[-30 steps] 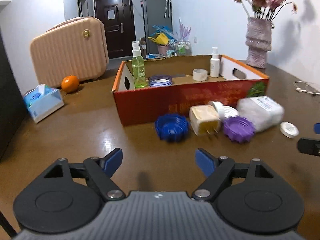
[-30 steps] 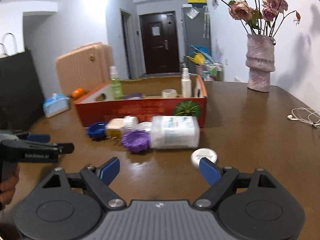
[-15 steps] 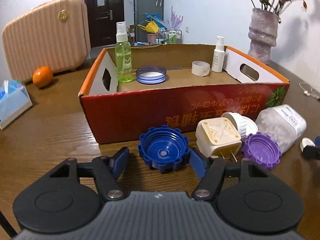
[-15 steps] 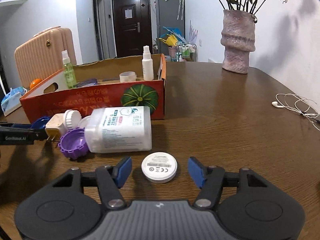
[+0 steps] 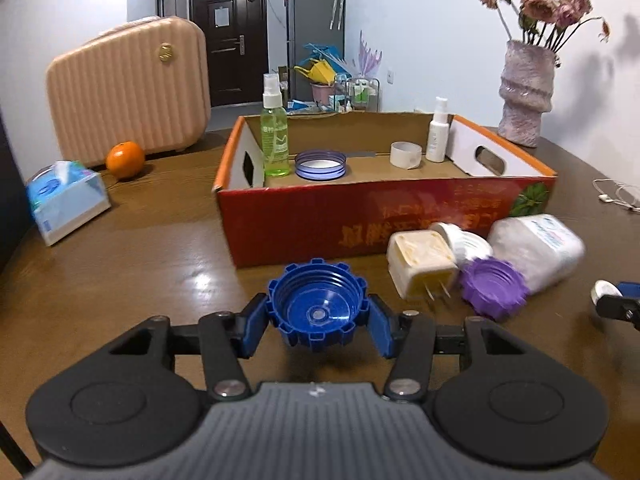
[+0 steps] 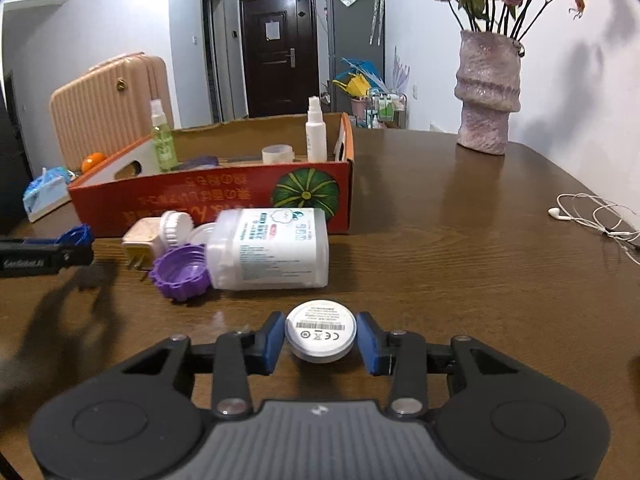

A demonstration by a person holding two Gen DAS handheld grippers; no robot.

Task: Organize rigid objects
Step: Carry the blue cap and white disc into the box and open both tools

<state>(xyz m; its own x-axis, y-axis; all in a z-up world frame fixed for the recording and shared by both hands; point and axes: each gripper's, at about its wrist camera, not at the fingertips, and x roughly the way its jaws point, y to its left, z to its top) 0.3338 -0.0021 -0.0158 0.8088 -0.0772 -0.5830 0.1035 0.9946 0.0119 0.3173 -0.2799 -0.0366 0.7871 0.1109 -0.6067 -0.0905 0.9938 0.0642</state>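
My left gripper (image 5: 318, 320) has its jaws closing, and both blue pads touch the sides of an upturned blue screw cap (image 5: 316, 300) just in front of the red cardboard box (image 5: 360, 216). My right gripper (image 6: 320, 340) is closing too, its pads against a flat white disc (image 6: 320, 330) on the table. Between the two lie a cream plug adapter (image 5: 420, 264), a purple cap (image 5: 492, 288), a small white cap (image 5: 460, 240) and a white jar (image 6: 272, 248) on its side. In the box stand a green spray bottle (image 5: 275, 140), a white spray bottle (image 5: 438, 132), a tape roll (image 5: 405, 155) and a purple-rimmed lid (image 5: 321, 165).
A peach suitcase (image 5: 128, 84), an orange (image 5: 125, 159) and a tissue box (image 5: 66, 200) sit on the table's left side. A vase of dried flowers (image 6: 488, 96) stands at the far right, with white earphones (image 6: 592, 216) near the right edge.
Both grippers have come forward and narrowed. The blue cap now sits between the left pads and the white disc between the right pads, in contact; a second ago both lay ahead of open jaws.
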